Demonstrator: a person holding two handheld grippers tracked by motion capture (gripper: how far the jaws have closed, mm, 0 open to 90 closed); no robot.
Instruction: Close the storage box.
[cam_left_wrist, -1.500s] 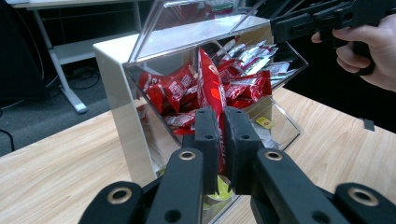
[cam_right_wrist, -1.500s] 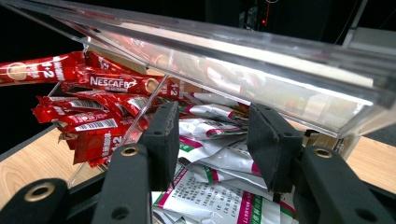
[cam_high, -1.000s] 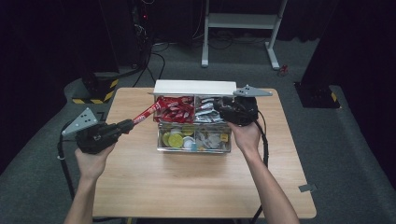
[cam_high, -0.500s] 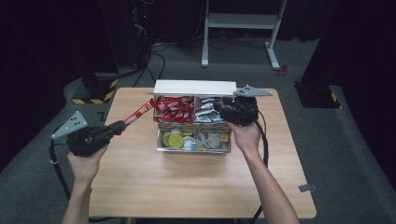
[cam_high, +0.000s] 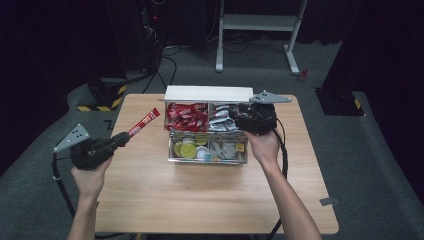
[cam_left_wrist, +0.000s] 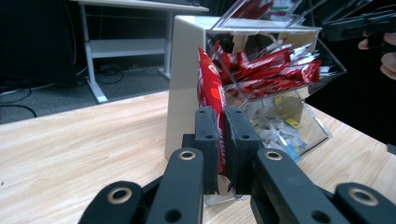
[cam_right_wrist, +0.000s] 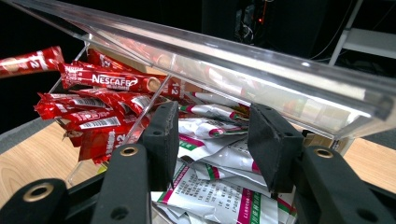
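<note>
Left hand-held gripper drawn back clamping red sachet, right hand-held gripper seemingly parted under organiser lid

The wooden desk stands on a grey carpeted floor in a dim room with dark, nearly black surroundings. Behind it is a white metal table frame with splayed feet, and black cables trail across the floor. A black stand base with yellow-and-black hazard stripes sits at the far left, another at the right.
</note>
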